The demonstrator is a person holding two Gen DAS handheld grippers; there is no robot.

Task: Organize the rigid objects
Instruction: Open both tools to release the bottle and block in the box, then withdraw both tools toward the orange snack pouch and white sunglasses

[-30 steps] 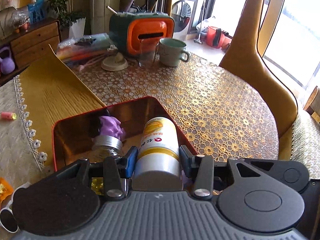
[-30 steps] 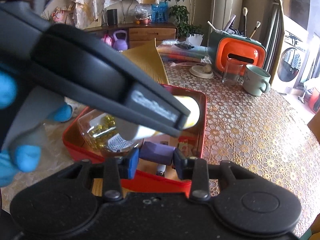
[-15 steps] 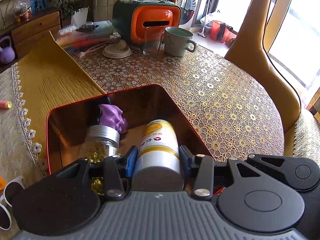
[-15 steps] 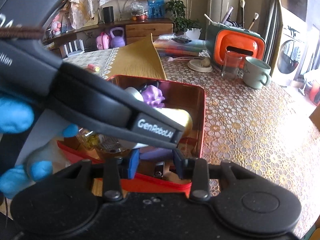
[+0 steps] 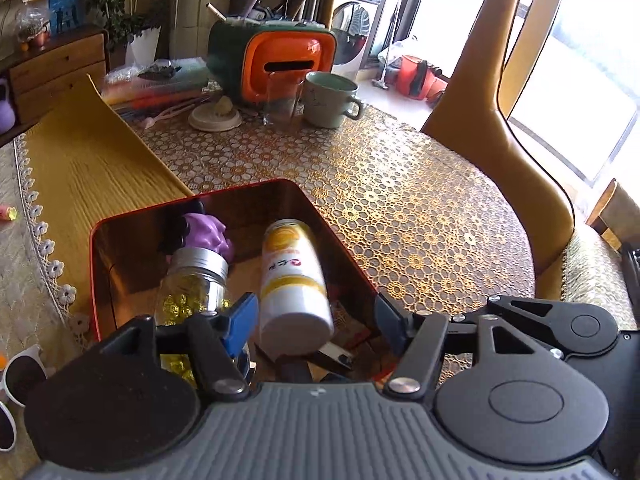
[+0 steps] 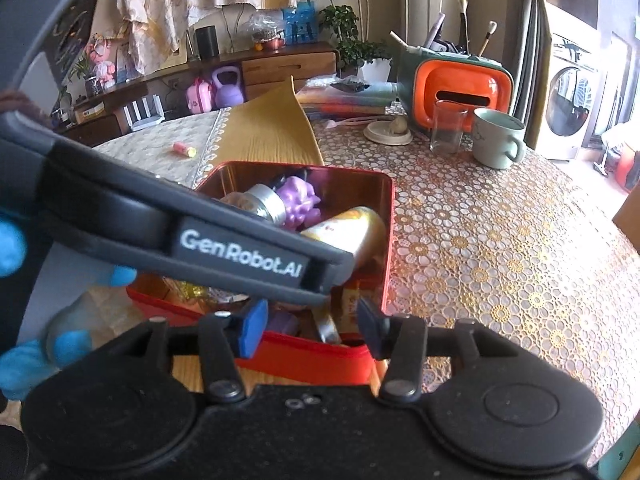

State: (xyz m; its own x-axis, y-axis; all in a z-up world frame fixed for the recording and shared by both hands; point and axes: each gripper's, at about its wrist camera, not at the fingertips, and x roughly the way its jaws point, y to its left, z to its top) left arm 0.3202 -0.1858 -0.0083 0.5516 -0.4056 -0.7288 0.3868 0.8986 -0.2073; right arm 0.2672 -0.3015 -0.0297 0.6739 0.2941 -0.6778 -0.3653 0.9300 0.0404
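Both grippers are black with round caps and silver screws; the left gripper [image 5: 316, 320] has a grey ribbed body. One pad [image 6: 251, 326] is blue. Blue glove [image 6: 24, 354] at lower left.

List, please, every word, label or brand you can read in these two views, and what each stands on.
"GenRobot.AI": white lettering on the side of the left tool, right wrist view.
White and yellow bottle in the red tin: red logo and characters, too blurred to read.
Nothing else is legible.

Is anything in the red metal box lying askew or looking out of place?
Nothing is spilled or damaged. In the red metal box the white and yellow cylindrical bottle lies on its side and slanted, and the glass jar with a silver lid leans against a purple figure. That is a loose pile.
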